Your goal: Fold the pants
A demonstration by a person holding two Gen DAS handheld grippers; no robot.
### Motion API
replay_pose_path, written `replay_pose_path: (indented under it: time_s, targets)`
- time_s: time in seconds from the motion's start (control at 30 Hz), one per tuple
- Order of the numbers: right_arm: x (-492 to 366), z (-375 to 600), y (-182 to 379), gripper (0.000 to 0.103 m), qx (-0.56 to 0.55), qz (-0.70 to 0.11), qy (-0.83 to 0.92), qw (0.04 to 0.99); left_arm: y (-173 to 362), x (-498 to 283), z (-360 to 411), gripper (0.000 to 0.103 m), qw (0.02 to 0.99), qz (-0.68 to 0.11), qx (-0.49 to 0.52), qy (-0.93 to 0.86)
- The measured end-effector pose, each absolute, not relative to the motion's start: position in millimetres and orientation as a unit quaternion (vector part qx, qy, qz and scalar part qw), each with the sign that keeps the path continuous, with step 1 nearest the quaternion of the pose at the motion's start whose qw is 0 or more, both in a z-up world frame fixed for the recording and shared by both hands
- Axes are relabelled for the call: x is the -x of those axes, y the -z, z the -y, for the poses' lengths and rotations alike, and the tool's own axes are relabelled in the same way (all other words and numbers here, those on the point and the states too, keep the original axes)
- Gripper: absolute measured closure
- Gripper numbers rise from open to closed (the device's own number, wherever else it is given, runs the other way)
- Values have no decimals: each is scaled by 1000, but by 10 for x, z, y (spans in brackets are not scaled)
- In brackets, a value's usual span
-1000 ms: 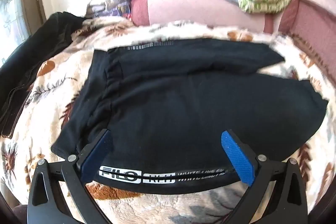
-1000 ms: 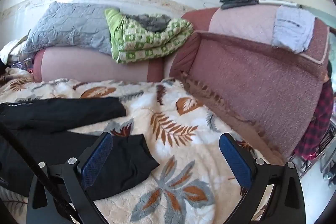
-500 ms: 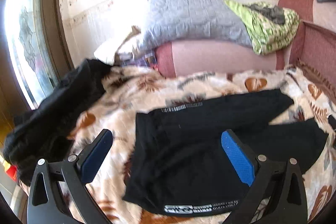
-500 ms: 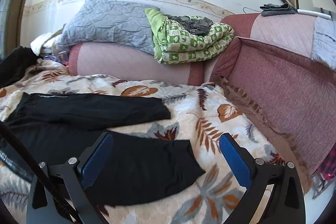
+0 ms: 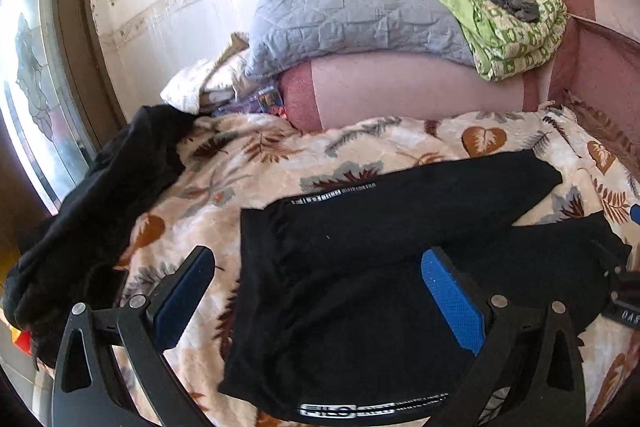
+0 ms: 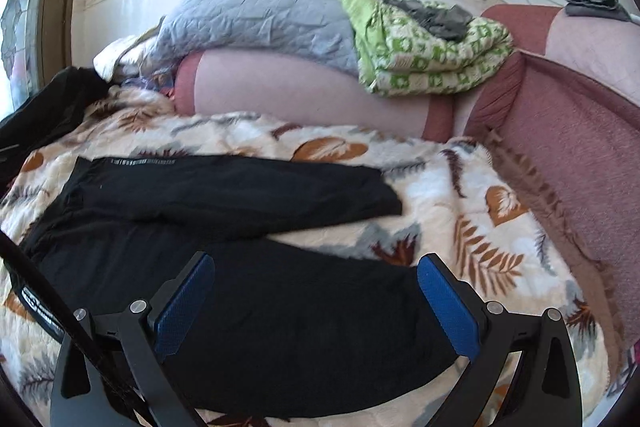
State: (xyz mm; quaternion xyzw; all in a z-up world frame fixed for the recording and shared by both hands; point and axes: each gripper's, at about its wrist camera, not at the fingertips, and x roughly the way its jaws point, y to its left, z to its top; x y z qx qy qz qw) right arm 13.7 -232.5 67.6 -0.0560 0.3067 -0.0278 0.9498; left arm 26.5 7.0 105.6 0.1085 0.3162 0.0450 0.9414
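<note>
The black pants [image 5: 360, 267] lie spread flat on the leaf-patterned blanket [image 5: 256, 163] that covers the sofa seat, with the waistband toward the person's left and the two legs running to the right. The legs are open like a narrow V, so a strip of blanket shows between them; this placement seems to be chosen so that one leg can be laid over the other as the first fold. The left gripper [image 5: 316, 291] hangs above the waist part of the pants, its blue pads wide apart and holding nothing. The right gripper [image 6: 316, 291] hangs above the near leg, close to its hem, also with the jaws wide apart and empty. Each tool is placed over one end of the near leg, probably because both ends must be lifted together to keep the cloth straight. Whether the pads touch the fabric cannot be told from these views. No fold appears to be made yet, so the task is judged to be at its beginning. A dark garment [image 5: 100, 211] lies on the left edge of the blanket, apart from the pants, and a grey quilt [image 6: 256, 15] and a green blanket [image 6: 424, 51] rest on the sofa back, well away from the work.
</note>
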Motion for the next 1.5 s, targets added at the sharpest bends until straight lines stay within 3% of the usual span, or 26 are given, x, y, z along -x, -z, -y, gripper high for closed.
replay_pose_path:
  time_s: [0.57, 0.83, 1.07, 1.37, 1.5]
  targets:
    - [-53, 2510, -643, 0, -17, -323, 63, 944, -1017, -105, -16, 0, 938, -337, -76, -22]
    - [233, 2412, -1024, 0, -31, -306, 51, 950, -1580, 309, -69, 0, 952, -300, -39, 34]
    - [492, 2287, -1828, 0, -36, -268, 19, 963, -2304, 635, -220, 0, 962, -253, -2, 104]
    - [307, 1834, -3830, 0, -11, -194, -95, 976, -2802, 857, -335, 0, 975, -211, -11, 61]
    - [503, 1893, -3917, 0, -32, -166, -110, 979, -2777, 912, -297, 0, 970, -231, -14, 72]
